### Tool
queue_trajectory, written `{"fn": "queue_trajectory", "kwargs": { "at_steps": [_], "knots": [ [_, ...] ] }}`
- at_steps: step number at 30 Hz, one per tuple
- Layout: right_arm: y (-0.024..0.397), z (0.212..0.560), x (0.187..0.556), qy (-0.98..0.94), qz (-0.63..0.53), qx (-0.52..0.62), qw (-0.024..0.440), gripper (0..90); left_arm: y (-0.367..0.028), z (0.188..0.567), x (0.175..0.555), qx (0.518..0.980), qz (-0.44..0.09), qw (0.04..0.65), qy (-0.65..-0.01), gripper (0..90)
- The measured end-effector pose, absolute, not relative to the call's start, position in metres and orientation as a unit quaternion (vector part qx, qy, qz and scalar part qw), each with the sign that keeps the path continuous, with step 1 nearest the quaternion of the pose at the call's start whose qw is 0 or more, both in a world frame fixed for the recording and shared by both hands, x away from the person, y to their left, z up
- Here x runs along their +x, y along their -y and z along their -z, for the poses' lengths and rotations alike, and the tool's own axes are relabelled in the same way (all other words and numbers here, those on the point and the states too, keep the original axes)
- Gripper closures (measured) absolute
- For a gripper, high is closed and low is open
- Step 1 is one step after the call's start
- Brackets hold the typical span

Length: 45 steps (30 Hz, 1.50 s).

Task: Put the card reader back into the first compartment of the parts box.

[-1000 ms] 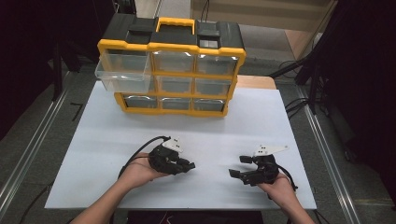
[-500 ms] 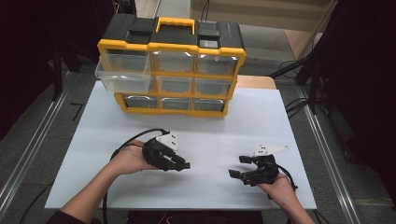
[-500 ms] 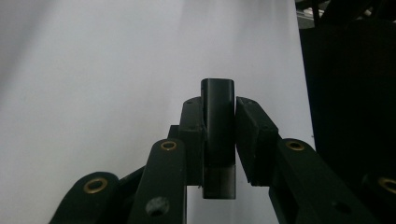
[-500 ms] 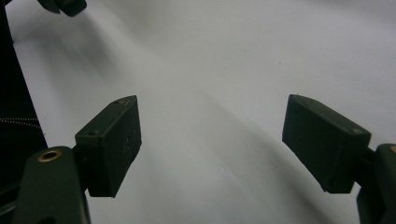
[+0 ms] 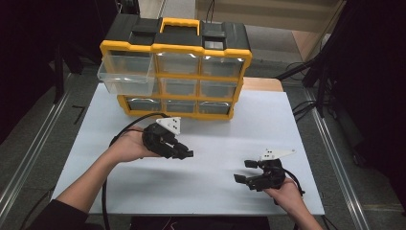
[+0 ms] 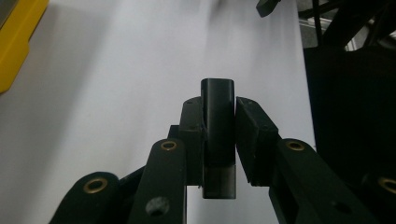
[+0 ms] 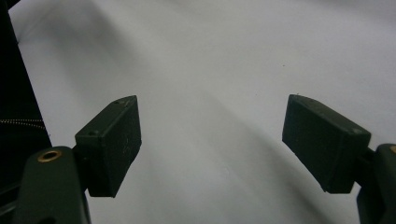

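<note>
Two grippers work over my white table (image 5: 215,143), and the left gripper (image 5: 184,153) has its pads pinching a small dark block (image 6: 218,135). From the left gripper view the block is a flat-sided black piece with a rounded top end, standing upright between the pads; its long axis runs along the jaws, the rounded end pointing away from the camera toward twelve o'clock and the squared end toward six. I can read no brand, label or lettering on it. In the high view the block is too small for me to pick out; there the left gripper sits near the table's middle, at about nine o'clock from centre, its jaws aimed toward three o'clock.

My right gripper (image 5: 246,171) rests at roughly five o'clock on the table, well apart from the left one. Its jaws are spread wide, and in the right gripper view bare white table shows between the two black pads (image 7: 112,140).

At twelve o'clock stands a yellow-framed organiser (image 5: 174,76) with clear drawers and a black top. Its top-left drawer (image 5: 125,76) is pulled out toward me. I can make out no writing on the cabinet at this distance.
</note>
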State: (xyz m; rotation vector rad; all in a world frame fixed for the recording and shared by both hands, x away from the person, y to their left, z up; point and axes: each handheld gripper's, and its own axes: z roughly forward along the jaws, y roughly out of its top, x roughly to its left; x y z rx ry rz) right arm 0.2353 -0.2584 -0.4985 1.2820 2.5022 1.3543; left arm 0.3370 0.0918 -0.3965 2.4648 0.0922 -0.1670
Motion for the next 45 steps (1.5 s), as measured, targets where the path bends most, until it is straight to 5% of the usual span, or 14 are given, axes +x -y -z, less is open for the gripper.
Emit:
{"fn": "queue_trajectory", "kwargs": {
  "at_steps": [45],
  "knots": [
    [0.256, 0.497, 0.235, -0.804, -0.433, 0.408, 0.003, 17.9, -0.098, 0.292, 0.36, 0.949, 0.046, 0.308, -0.042, 74.8]
  ]
}}
